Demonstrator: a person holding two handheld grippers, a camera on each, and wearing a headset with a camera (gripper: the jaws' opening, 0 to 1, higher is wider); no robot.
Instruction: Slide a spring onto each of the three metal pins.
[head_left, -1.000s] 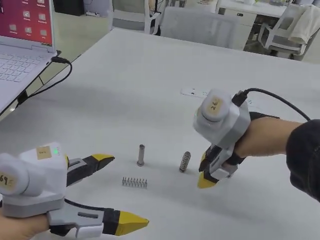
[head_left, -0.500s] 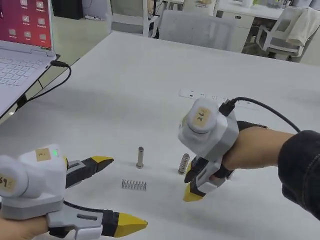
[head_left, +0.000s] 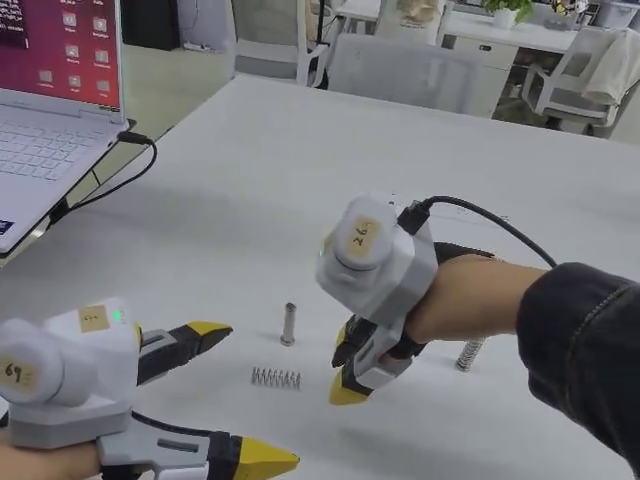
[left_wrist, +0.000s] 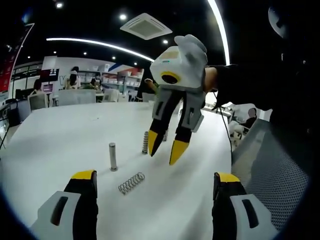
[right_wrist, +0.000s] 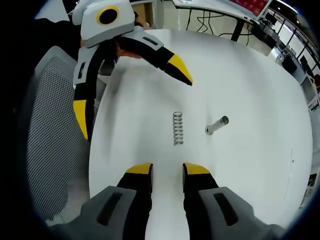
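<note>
A bare metal pin (head_left: 288, 325) stands upright on the white table (head_left: 260, 200). A loose spring (head_left: 275, 378) lies flat just in front of it. A second pin wearing a spring (head_left: 467, 353) stands to the right, partly behind the person's forearm. My right gripper (head_left: 348, 385) points down just right of the loose spring, jaws a little apart and holding nothing. From its own view the spring (right_wrist: 177, 128) and pin (right_wrist: 216, 125) lie ahead of the right gripper (right_wrist: 167, 170). My left gripper (head_left: 240, 395) is wide open at the near left; spring (left_wrist: 131, 183), pin (left_wrist: 113, 156).
An open laptop (head_left: 50, 130) sits at the far left with a black cable (head_left: 120, 175) running off the table edge. Office chairs (head_left: 400, 65) and desks stand beyond the far edge. A black cord (head_left: 480, 220) trails from the right gripper.
My right gripper has moved left, from beside the spring-clad pin to just right of the loose spring. The left gripper has stayed put, still open.
</note>
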